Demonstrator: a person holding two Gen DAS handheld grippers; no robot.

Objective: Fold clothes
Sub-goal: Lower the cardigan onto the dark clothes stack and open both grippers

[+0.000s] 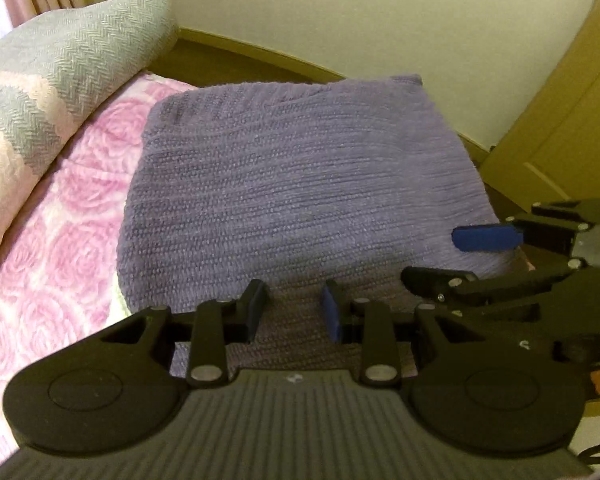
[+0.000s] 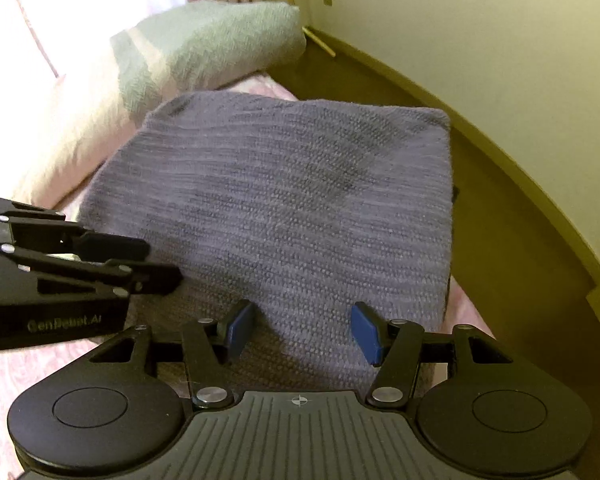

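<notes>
The purple sweater (image 1: 300,184) is a coarse, ribbed knit, matt and nubbly. Under it, the pink bedspread (image 1: 60,240) looks plush with a rose relief. The left gripper (image 1: 296,308) is matt black plastic with shiny metal rivets.

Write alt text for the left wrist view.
A folded purple knit sweater lies flat on a pink rose-patterned bedspread. The left tongs are open over its near edge, holding nothing, and the right tongs reach in from the right, also open.
</notes>
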